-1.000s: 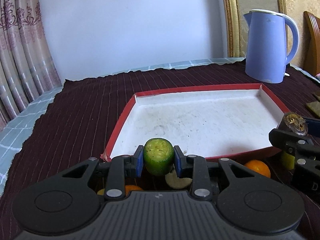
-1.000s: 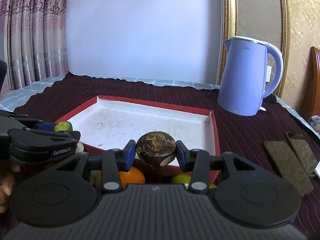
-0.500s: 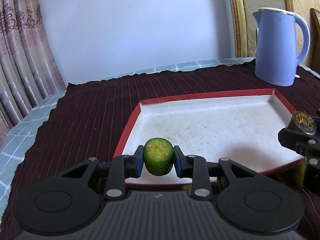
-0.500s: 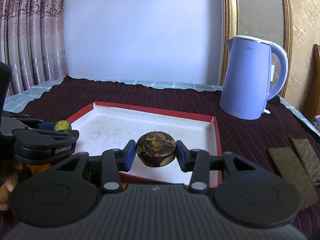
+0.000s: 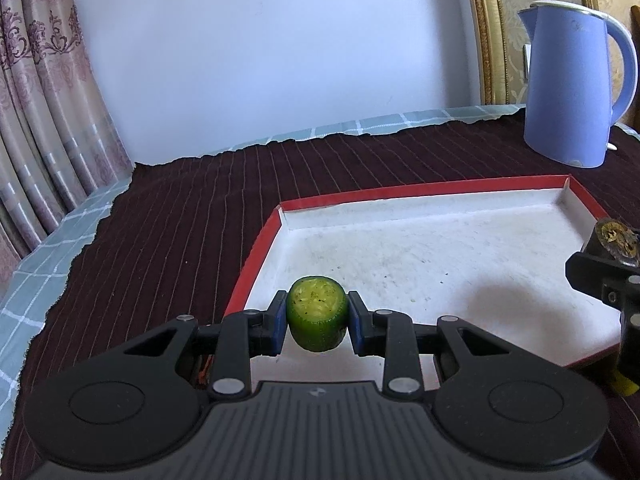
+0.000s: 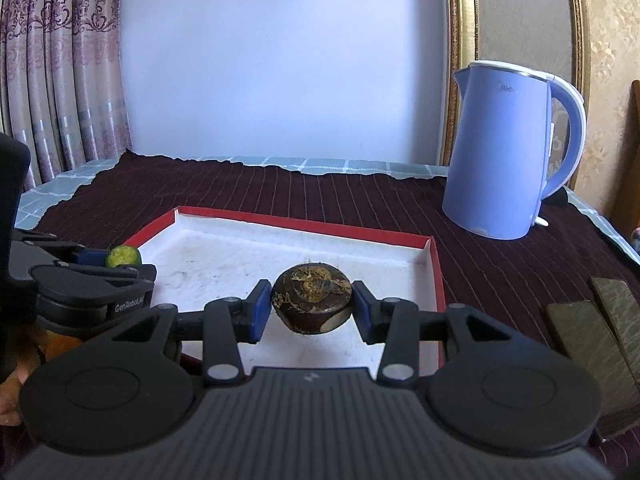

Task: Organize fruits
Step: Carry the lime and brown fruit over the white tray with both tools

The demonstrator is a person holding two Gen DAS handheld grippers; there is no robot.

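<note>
My left gripper point(image 5: 317, 322) is shut on a small green citrus fruit point(image 5: 317, 318) and holds it above the near left part of the red-rimmed white tray point(image 5: 424, 190). My right gripper point(image 6: 308, 307) is shut on a dark brown round fruit point(image 6: 312, 300) and holds it above the near right part of the same tray point(image 6: 304, 224). In the right wrist view the left gripper point(image 6: 100, 276) with its green fruit point(image 6: 122, 257) is at the left. In the left wrist view the brown fruit point(image 5: 614, 236) shows at the right edge. The tray's white floor is bare.
A blue electric kettle point(image 6: 508, 152) stands behind the tray to the right, also in the left wrist view point(image 5: 572, 84). Two dark flat slabs point(image 6: 592, 320) lie on the maroon striped cloth point(image 5: 180, 216) at the right. Something orange point(image 6: 60, 344) shows under the left gripper.
Both grippers have moved forward and up over the tray with their fruits still held. The loose orange and green fruits before the tray have dropped out of view.
</note>
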